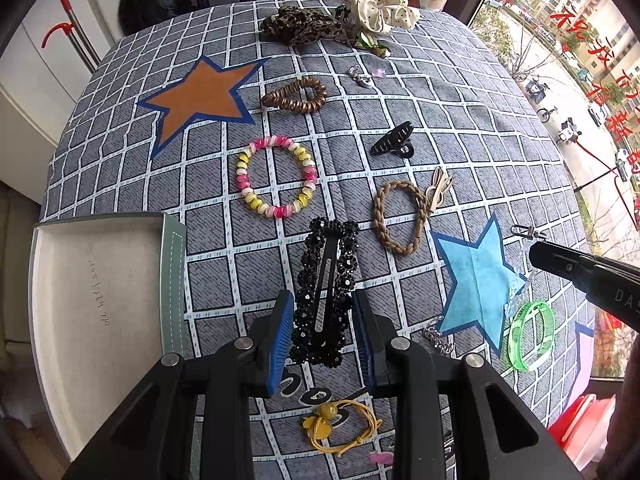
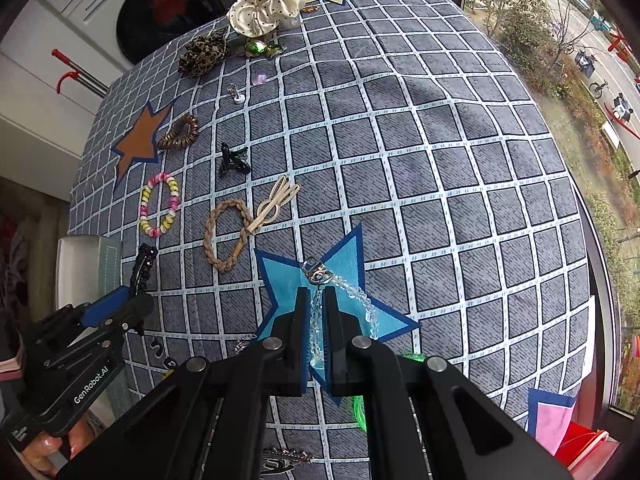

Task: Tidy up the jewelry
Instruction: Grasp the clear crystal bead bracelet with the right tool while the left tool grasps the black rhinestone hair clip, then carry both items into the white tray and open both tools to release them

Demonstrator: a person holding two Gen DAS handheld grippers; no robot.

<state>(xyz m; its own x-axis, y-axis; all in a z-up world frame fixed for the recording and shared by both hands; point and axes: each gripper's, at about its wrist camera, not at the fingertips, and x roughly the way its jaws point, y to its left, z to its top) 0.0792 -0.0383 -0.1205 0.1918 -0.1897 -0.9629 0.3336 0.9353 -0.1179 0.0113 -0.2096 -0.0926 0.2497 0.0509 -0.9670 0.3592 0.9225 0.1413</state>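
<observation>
My left gripper (image 1: 322, 300) is shut on a black beaded hair clip (image 1: 325, 264), its blue pads pressing both long sides, lifted above the checked tablecloth. The right wrist view shows this gripper (image 2: 120, 300) and clip (image 2: 143, 266) at the left. My right gripper (image 2: 316, 294) is shut on a clear bead chain (image 2: 358, 294) with a silver clasp (image 2: 316, 272), which hangs over a blue star patch. From the left wrist camera, the right gripper's tip (image 1: 538, 256) holds the chain (image 1: 518, 298) above a green bracelet (image 1: 518, 332).
An open white box (image 1: 100, 300) lies at the left table edge. On the cloth lie a pink-yellow spiral tie (image 1: 310, 170), braided brown tie (image 1: 378, 208), black claw clip (image 1: 394, 142), bronze spiral tie (image 1: 272, 100), two scrunchies (image 1: 300, 26) and a yellow cord tie (image 1: 340, 426). A window borders the right.
</observation>
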